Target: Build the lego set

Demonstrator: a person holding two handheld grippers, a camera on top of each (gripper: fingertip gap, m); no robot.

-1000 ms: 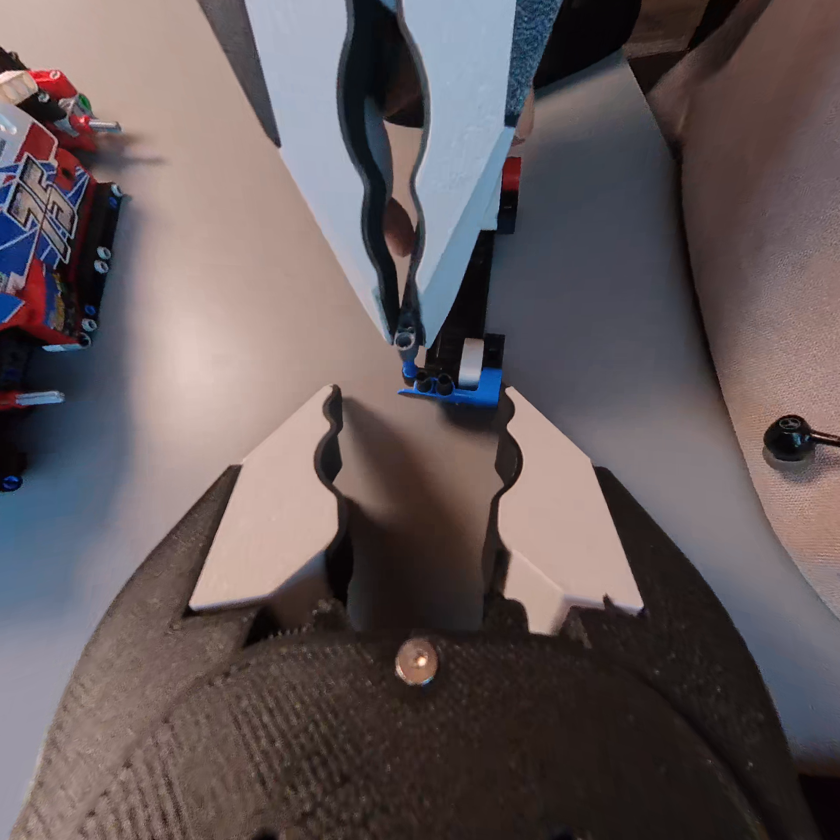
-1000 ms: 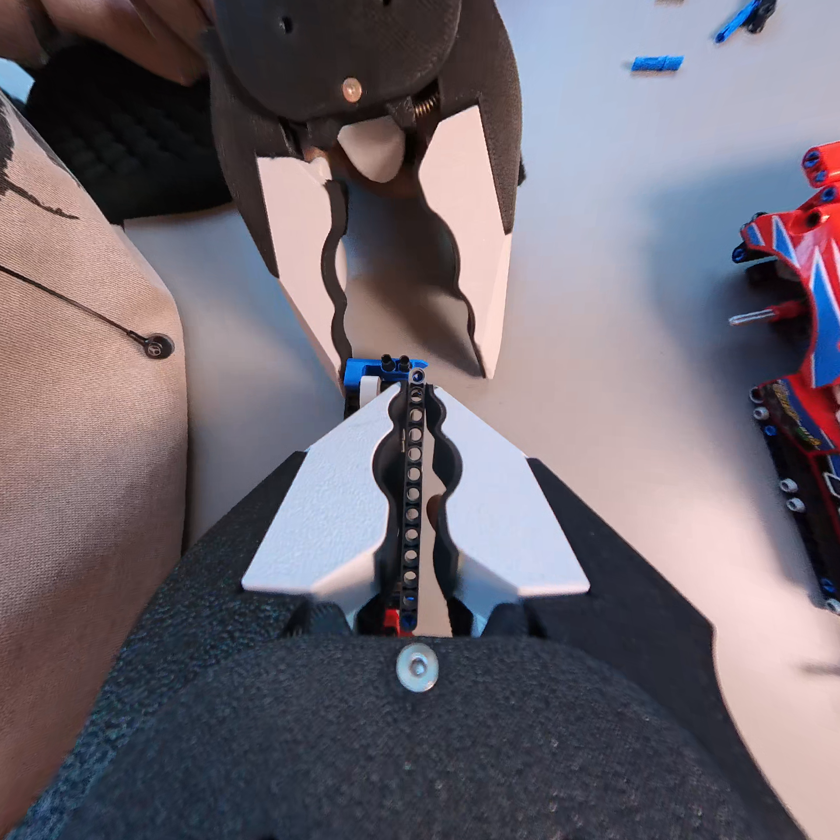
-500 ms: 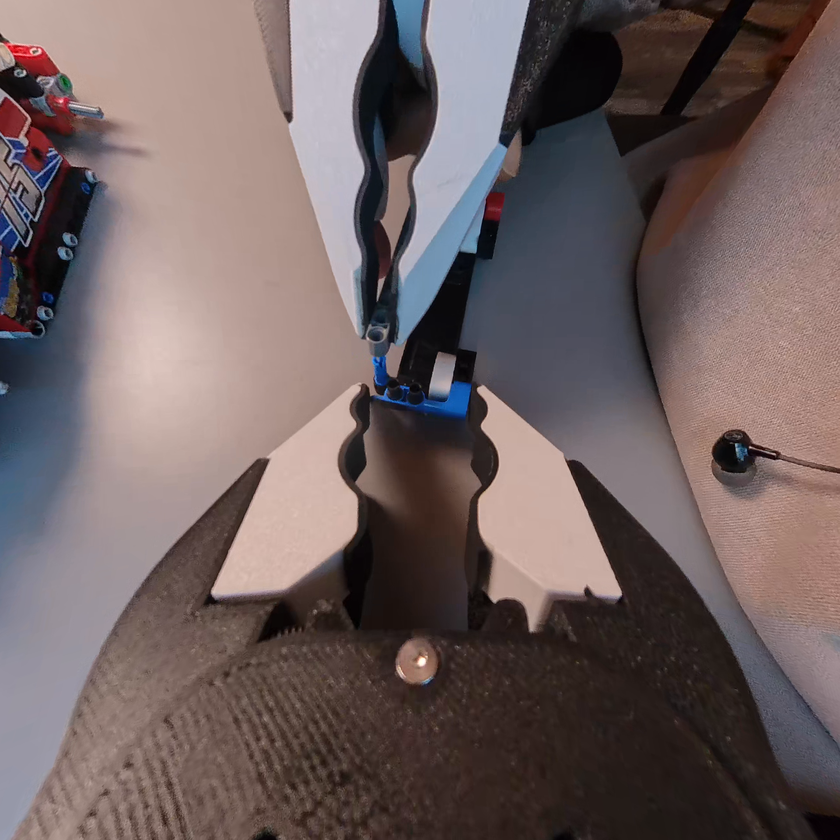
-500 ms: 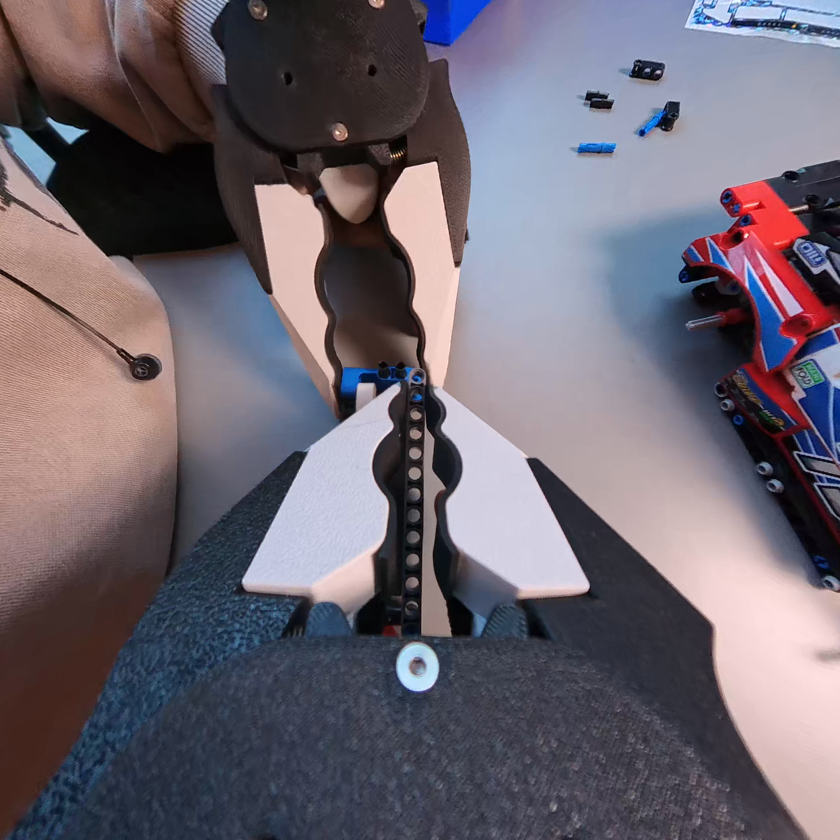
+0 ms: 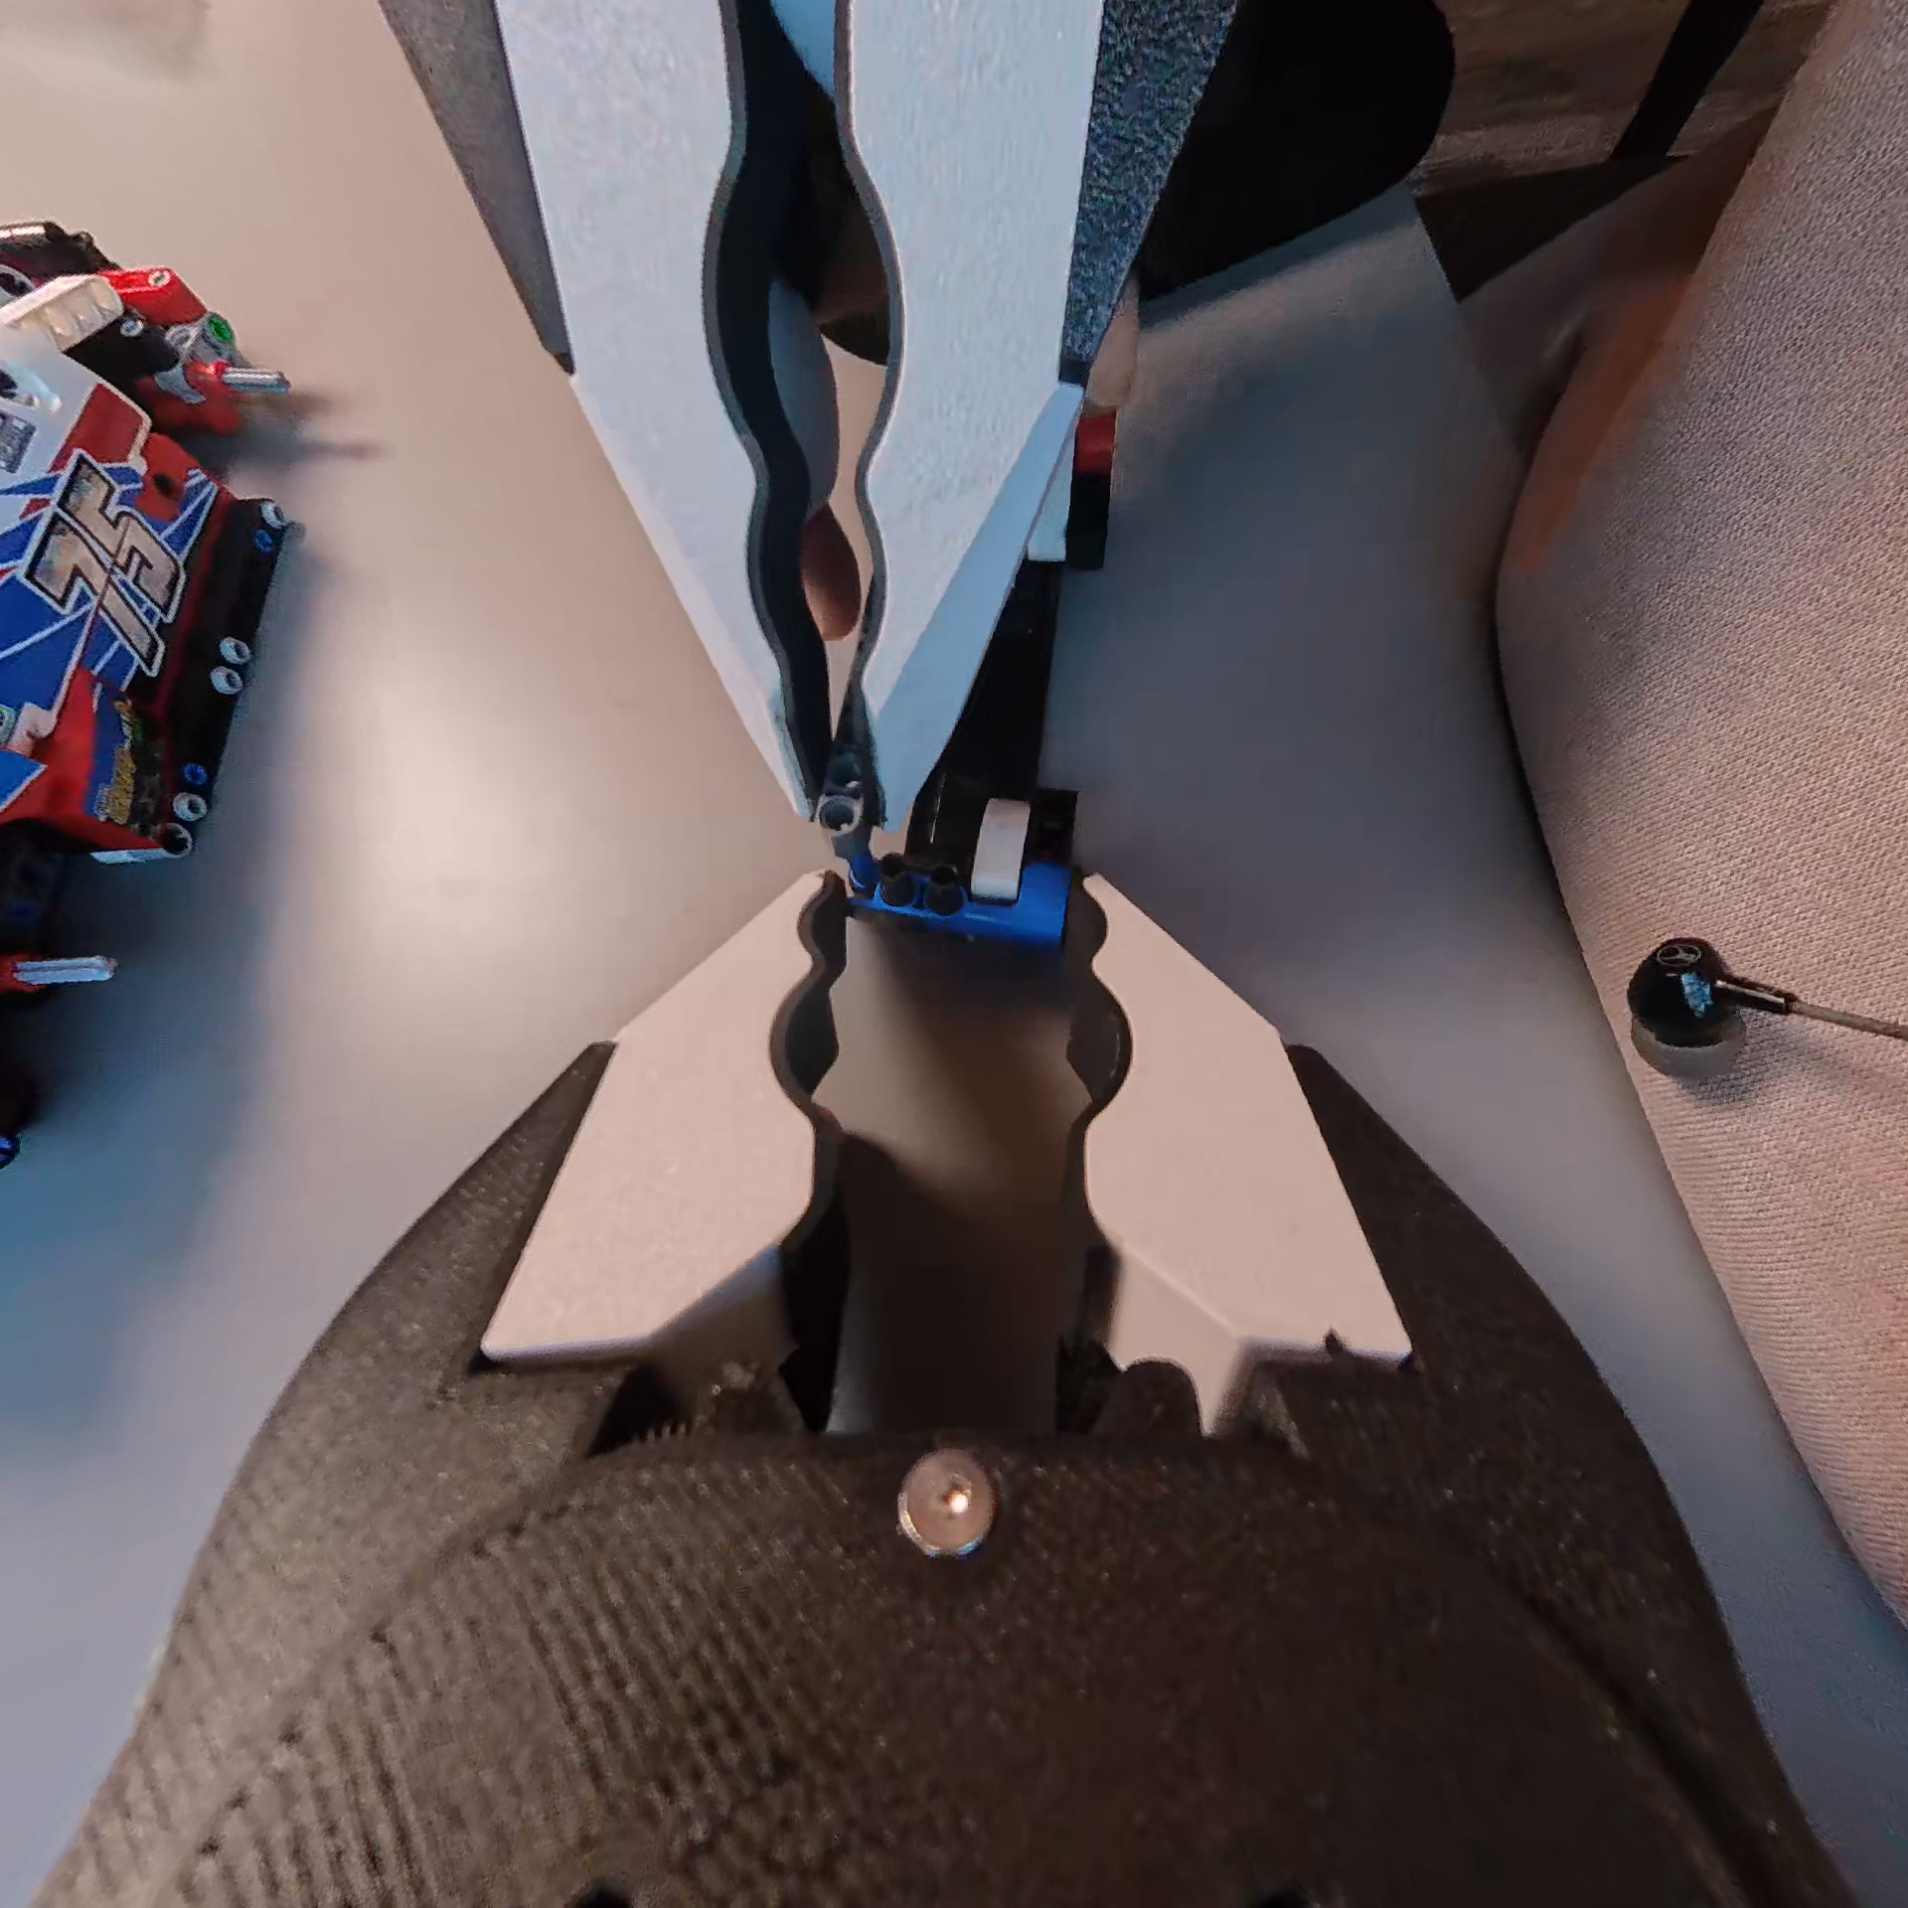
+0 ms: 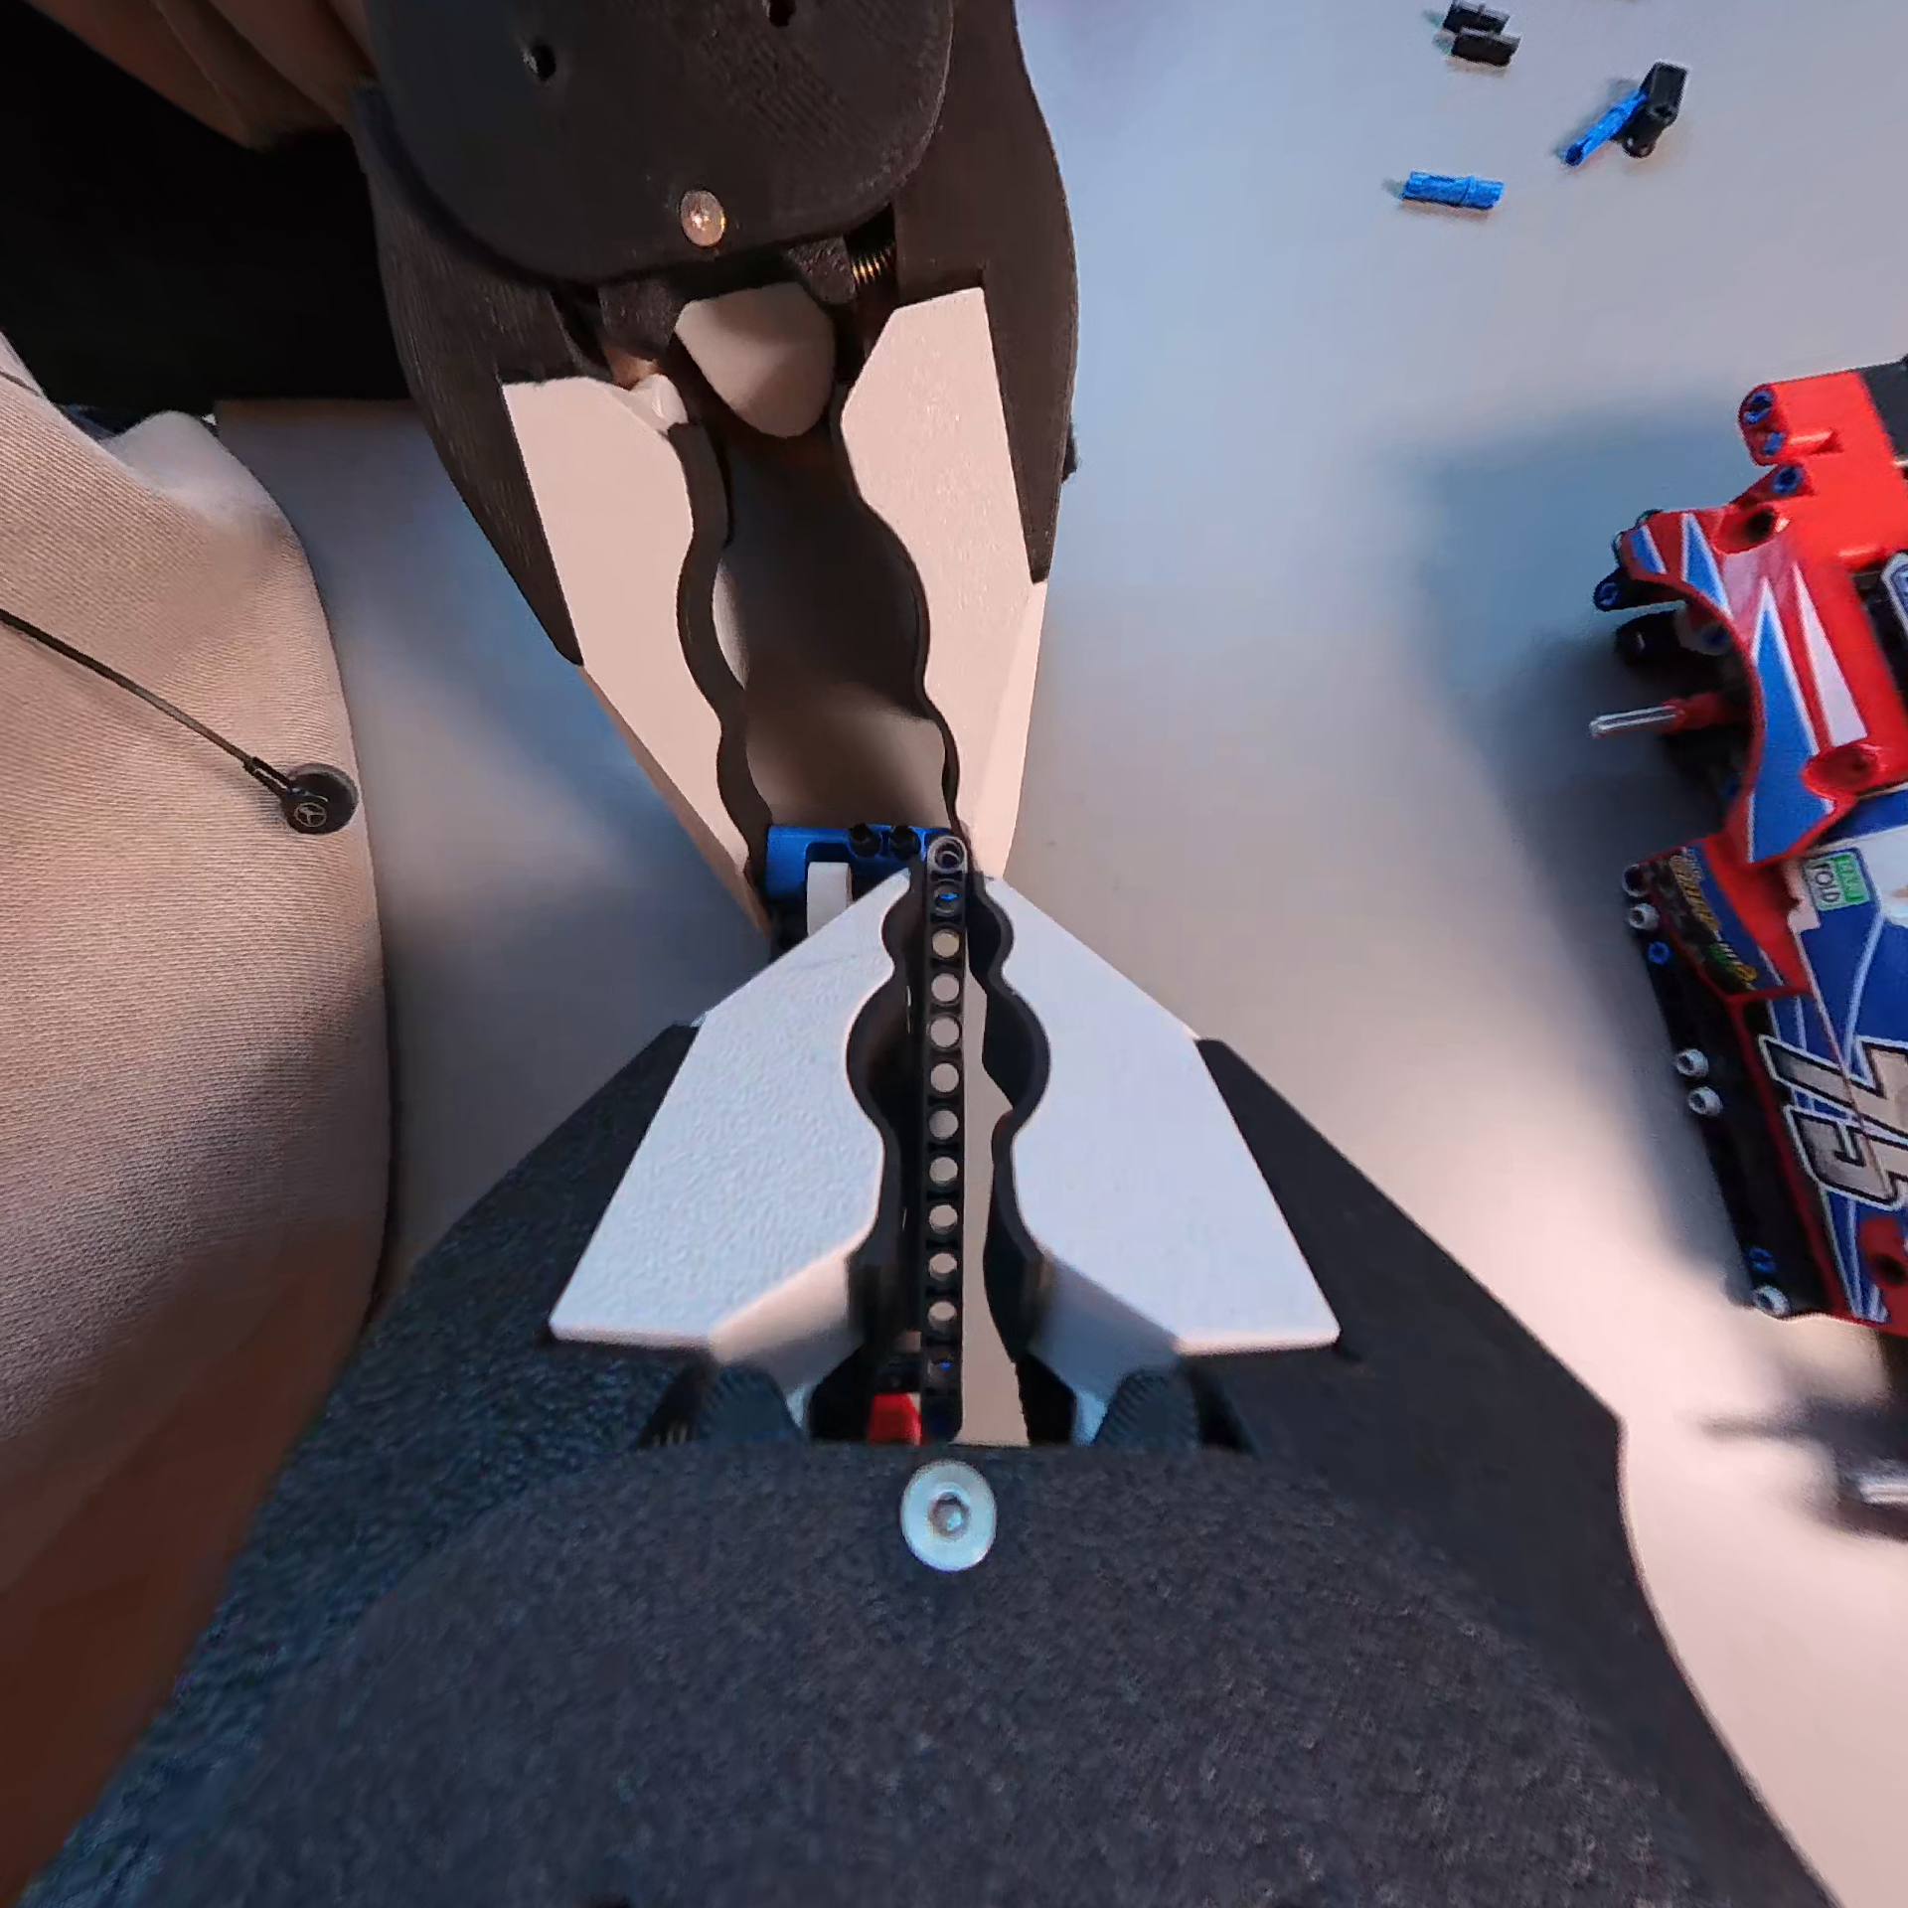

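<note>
My right gripper is clamped on a black holed beam. My left gripper is spread wide, its tips either side of the blue piece at the beam's end, above the grey table. The red car sits apart.

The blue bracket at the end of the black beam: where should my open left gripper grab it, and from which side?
Grip the blue bracket across its two short ends, coming straight along the left gripper axis; its fingers already flank it. The long face has black pins sticking up, so stay off that. The right gripper clamps the black beam behind, so only this end looks free.
</note>
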